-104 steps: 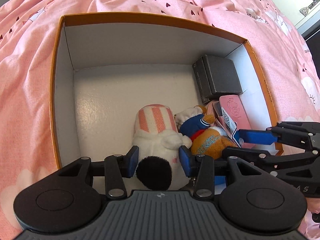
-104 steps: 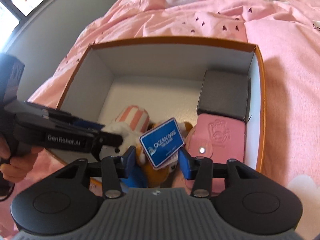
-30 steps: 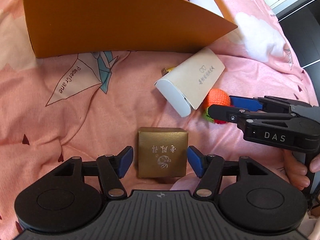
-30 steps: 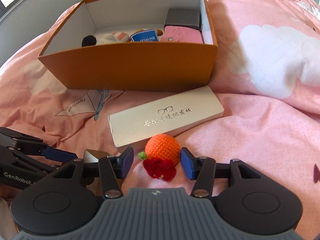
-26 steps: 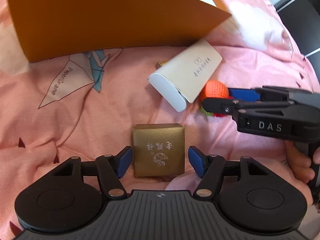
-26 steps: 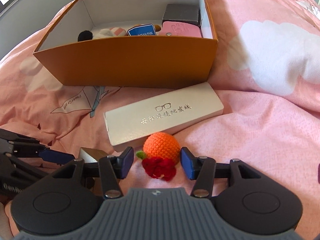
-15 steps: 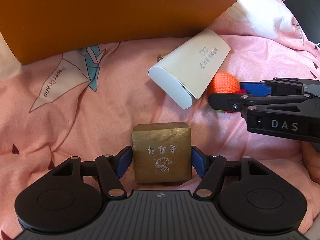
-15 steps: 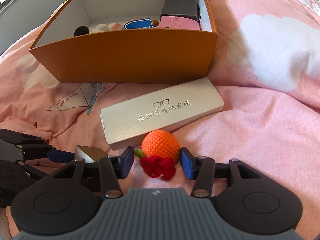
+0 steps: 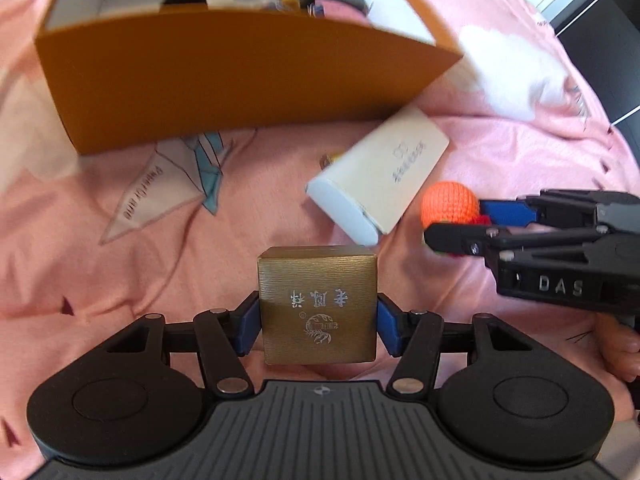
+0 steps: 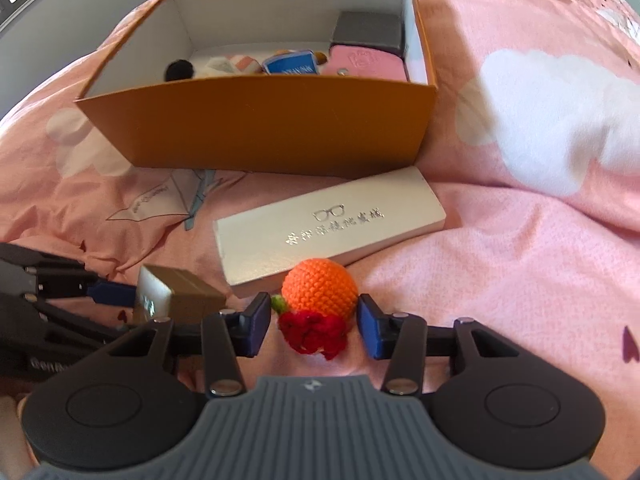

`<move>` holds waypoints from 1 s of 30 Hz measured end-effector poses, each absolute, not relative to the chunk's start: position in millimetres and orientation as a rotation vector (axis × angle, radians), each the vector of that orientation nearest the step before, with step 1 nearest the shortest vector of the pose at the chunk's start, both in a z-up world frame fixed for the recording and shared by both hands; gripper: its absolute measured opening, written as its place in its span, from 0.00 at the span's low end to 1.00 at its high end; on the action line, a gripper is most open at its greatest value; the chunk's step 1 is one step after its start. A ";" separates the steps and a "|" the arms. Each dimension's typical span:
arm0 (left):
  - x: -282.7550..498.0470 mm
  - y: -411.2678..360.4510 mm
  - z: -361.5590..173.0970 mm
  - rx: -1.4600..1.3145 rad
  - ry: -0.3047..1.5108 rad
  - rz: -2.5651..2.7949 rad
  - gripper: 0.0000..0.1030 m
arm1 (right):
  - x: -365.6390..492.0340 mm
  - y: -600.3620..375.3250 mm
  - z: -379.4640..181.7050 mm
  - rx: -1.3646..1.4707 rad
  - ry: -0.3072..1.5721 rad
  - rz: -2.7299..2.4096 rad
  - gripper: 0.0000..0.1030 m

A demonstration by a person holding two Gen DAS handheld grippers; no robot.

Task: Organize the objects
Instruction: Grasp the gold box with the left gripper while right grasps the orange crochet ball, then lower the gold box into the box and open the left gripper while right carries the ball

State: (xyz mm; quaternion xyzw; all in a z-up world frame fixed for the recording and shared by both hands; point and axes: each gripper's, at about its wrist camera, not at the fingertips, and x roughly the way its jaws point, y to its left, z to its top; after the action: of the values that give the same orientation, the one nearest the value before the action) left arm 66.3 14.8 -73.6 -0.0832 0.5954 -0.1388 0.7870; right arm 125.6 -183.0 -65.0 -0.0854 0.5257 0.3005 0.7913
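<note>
A gold cube box [image 9: 318,308] sits between the blue pads of my left gripper [image 9: 317,326]. The jaws are closing and the pads press on both its sides, holding it just above the pink bedspread. In the right wrist view the same gold box [image 10: 180,292] shows at the left. My right gripper [image 10: 313,326] straddles an orange crocheted ball [image 10: 320,286] with a red tassel [image 10: 314,334]. Its jaws are closing, with a small gap still at the left pad. The orange cardboard box [image 10: 280,128] stands open behind.
A white glasses case [image 10: 328,224] lies between the ball and the cardboard box. Inside the box are a plush toy, a blue tag, a pink pouch [image 10: 366,64] and a dark grey case [image 10: 368,32]. A hand holds the right gripper [image 9: 460,222].
The left jaws closed onto the gold box and lifted it a little off the bedspread. The right jaws narrowed slightly around the orange ball without shifting.
</note>
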 end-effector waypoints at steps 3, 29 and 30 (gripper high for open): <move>68.6 27.4 -47.5 -0.198 1.235 -0.309 0.65 | 119.6 -183.1 -44.7 -0.190 1.088 0.700 0.47; 224.4 18.4 15.1 0.561 1.240 -0.294 0.65 | 234.4 -111.0 29.6 -0.053 0.926 0.902 0.47; 231.1 16.8 11.9 0.586 1.239 -0.291 0.65 | 240.1 -107.9 27.2 -0.050 0.932 0.896 0.47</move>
State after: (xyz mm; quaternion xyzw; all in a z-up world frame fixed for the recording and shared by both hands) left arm 231.1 16.8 11.9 0.2697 0.5701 -0.1341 0.7643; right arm 240.1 -107.9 27.2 -0.0231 0.4341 0.4176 0.7979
